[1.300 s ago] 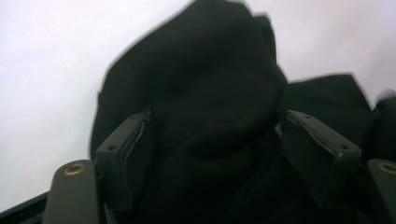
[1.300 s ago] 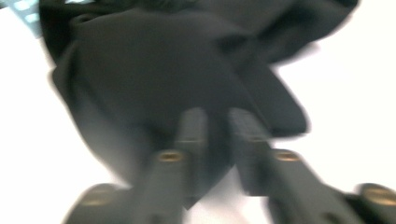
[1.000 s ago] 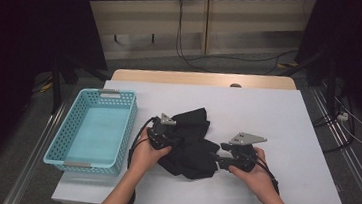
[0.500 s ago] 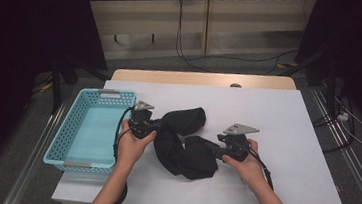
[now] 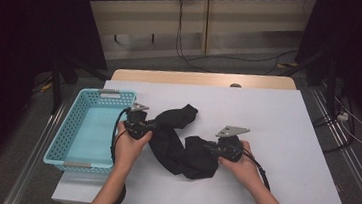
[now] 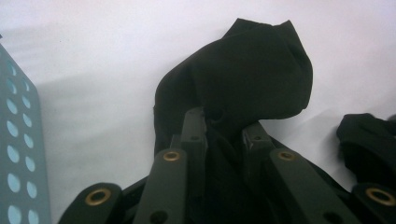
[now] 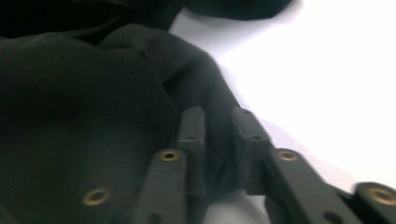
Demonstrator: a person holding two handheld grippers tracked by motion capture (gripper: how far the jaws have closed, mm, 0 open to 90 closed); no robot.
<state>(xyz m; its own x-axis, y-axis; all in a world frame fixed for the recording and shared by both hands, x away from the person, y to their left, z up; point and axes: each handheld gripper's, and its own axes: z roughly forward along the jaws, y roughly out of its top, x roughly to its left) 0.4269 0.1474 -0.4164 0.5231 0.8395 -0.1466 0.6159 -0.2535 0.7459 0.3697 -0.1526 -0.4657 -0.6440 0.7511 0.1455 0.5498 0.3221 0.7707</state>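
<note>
High view: both grippers (L (image 5: pixel 152 125), R (image 5: pixel 210 148)) clamped on black cloth (image 5: pixel 177 147).

White table (image 5: pixel 287 122), grey floor (image 5: pixel 232 67), wooden wall panels (image 5: pixel 226 26), dark surroundings.

The cloth (image 5: pixel 179 147) is black, soft and matt, with folds. The table (image 5: pixel 285 142) has a smooth white top with a wood edge at the back. The basket (image 5: pixel 72 142) is blue plastic full of little holes. The gripper (image 6: pixel 223 135) has matt black arms with small shiny brass rivets.
</note>
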